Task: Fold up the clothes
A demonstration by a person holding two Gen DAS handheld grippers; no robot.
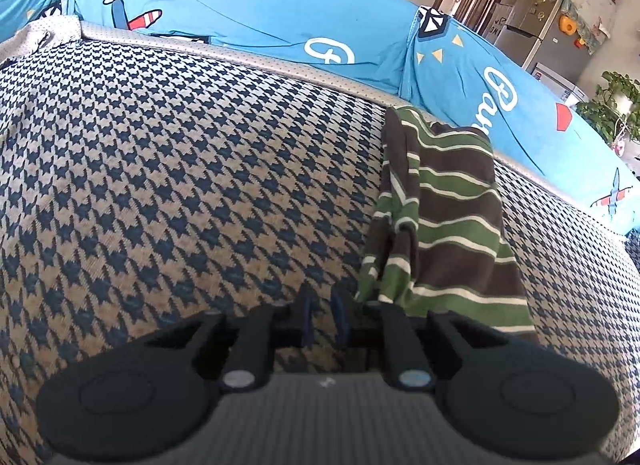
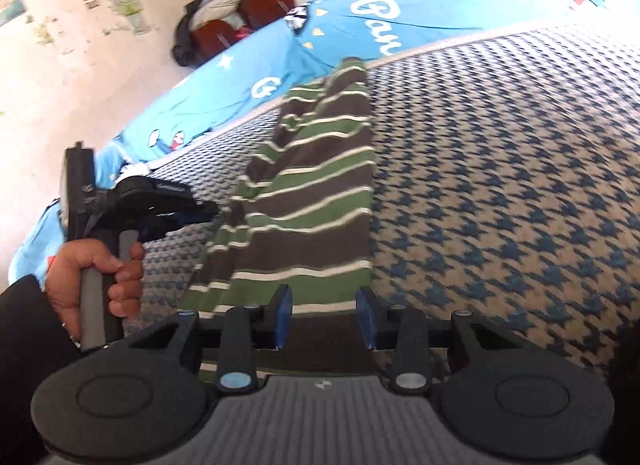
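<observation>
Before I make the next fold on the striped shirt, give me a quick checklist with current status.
1. Striped shirt lies as a long narrow strip on the checked cover: ok.
2. Left gripper free of cloth, narrow gap between its pads, nothing in it: ok.
3. Right gripper open over the shirt's near end: ok.
4. Right pads pressing the cloth: not ok, not gripping.
5. Left edge of the shirt smooth: not ok, bunched.
6. Far end flat: cannot tell.

Bright, even daylight fills both fisheye views, with strongly curved edges, dark vignetted corners, and slight blur.
</observation>
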